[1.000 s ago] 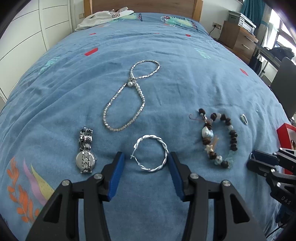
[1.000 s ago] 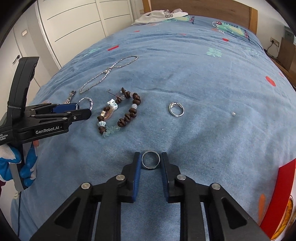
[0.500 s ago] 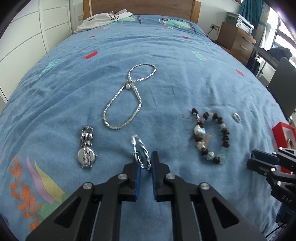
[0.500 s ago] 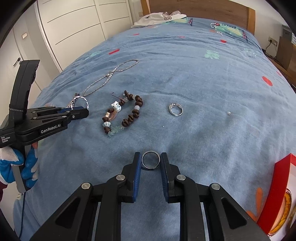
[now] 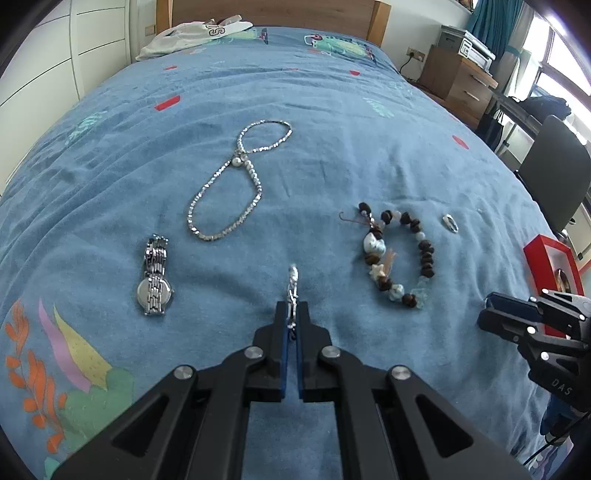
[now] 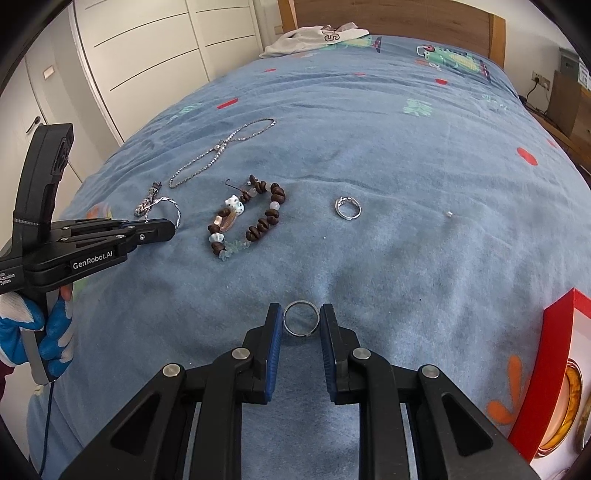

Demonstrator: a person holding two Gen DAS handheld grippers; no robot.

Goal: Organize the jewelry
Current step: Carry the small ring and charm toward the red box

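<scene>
The left claw (image 5: pixel 292 320) is clamped on the twisted hoop earring (image 5: pixel 293 286), which stands edge-on over the blue bed (image 5: pixel 332 147) – watch (image 5: pixel 154 277) to its left, beaded bracelet (image 5: pixel 397 254) to its right. The right claw (image 6: pixel 301 319) pinches a plain ring (image 6: pixel 301 318), near the red box (image 6: pixel 554 369).

Premises: a home bedroom. Evidence: a bed (image 5: pixel 332 110) with blue patterned cover and wooden headboard (image 5: pixel 273 13), white wardrobe doors (image 6: pixel 147 55), a wooden drawer chest (image 5: pixel 461 81), teal curtain (image 5: pixel 491 18) by the window.
</scene>
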